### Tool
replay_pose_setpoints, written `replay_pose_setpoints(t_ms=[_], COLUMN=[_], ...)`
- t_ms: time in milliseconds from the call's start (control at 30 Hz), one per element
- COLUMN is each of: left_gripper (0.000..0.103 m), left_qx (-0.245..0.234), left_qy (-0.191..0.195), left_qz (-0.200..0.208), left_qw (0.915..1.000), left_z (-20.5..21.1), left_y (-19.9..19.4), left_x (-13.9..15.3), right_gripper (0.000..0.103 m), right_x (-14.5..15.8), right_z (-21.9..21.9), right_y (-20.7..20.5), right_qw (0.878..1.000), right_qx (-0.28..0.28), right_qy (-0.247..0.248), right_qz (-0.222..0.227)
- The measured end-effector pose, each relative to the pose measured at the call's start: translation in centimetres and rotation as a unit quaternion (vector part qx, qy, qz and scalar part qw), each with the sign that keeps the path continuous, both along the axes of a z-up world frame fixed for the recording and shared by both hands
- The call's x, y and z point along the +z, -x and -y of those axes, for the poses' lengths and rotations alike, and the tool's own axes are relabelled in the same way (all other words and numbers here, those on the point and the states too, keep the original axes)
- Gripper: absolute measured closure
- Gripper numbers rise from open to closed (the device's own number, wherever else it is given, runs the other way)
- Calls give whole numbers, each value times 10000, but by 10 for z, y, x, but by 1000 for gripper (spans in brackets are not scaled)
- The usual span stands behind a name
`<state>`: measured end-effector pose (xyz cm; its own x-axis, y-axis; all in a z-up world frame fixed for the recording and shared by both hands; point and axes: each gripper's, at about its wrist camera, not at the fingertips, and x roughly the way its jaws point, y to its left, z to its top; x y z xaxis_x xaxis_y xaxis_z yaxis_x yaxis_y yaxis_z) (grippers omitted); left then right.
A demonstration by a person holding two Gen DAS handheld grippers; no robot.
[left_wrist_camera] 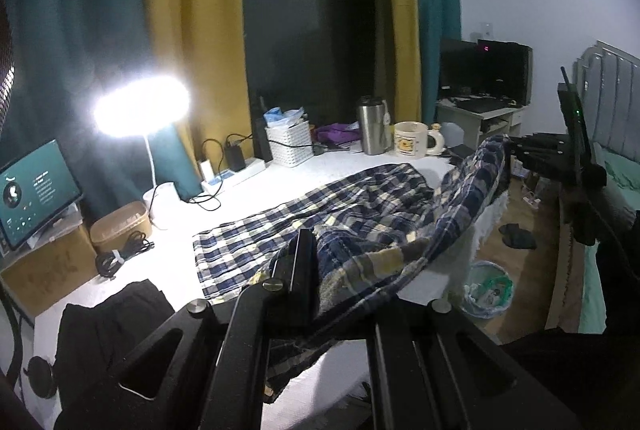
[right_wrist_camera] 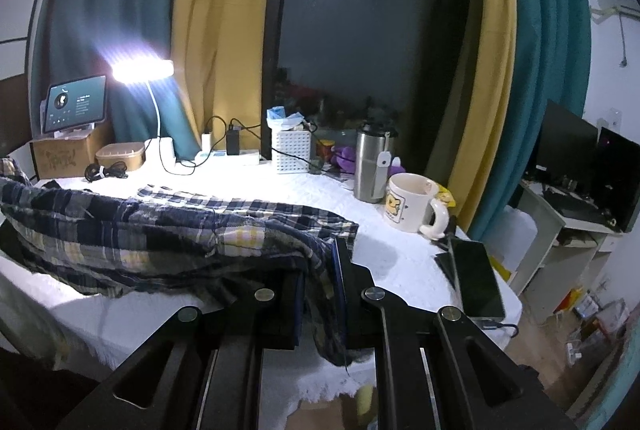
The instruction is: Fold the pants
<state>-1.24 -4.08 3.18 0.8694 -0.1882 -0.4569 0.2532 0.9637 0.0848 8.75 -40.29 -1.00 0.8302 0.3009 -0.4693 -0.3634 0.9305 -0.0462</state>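
1. Two grippers clamp one pair of plaid pants [left_wrist_camera: 352, 214] above a white-covered table [left_wrist_camera: 168, 254], each biting a near corner of the cloth.
2. The left gripper [left_wrist_camera: 320, 270] is closed on the pants, its fingers all but meeting, with the fabric bunched over them and trailing below the table edge.
3. The right gripper [right_wrist_camera: 320, 286] is closed on the pants too, a fold pinched between its pads and hanging down in front.
4. Between the grips the near edge is lifted off the table; the far part lies flat, stretching toward the lamp [left_wrist_camera: 140, 106].
5. In the left view the right gripper [left_wrist_camera: 516, 150] shows at the far right, holding the raised corner.
6. A black garment [left_wrist_camera: 108, 326] lies on the table's near left, apart from the pants.
7. At the back stand a white basket [right_wrist_camera: 290, 150], a steel flask [right_wrist_camera: 370, 166] and a mug [right_wrist_camera: 412, 204]; the mug is near the flask.
8. A phone [right_wrist_camera: 476, 278] lies at the table's right edge.
9. A lit tablet [right_wrist_camera: 76, 108] sits on a cardboard box at the far left.
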Motion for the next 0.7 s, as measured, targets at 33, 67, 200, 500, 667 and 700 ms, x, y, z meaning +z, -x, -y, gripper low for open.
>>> replay_pose_setpoints(t_ms=[33,67,200,500,667,700], left_gripper=[98,98,98,98,98,98], left_qx=[38,77,246,447,561,585], left_qy=[15,19,36,99,61,53], left_qz=[-11,-24,-31,-36,-111,-143], left_qw=[10000,10000,9997,9989,9983,9982], left_z=[-2,-4,-13,-30,-39,-42], left_y=[-3,-6,-19,-57,-78,-83], left_x=[0,-1,0,1,-5,-6], right_gripper=[90,90,90,90,90,90], right_x=[0,-1,0,5,4,3], right_z=[-2,-4,-14,-29,-37,-39], right_y=[-3,-7,-23,-62,-85,-90], right_qw=[10000,10000,9999,9997,9996,9995], right_qx=[12,29,100,195,228,238], right_qy=[1,-1,13,84,117,123], right_qz=[-12,-24,-52,-86,-126,-138])
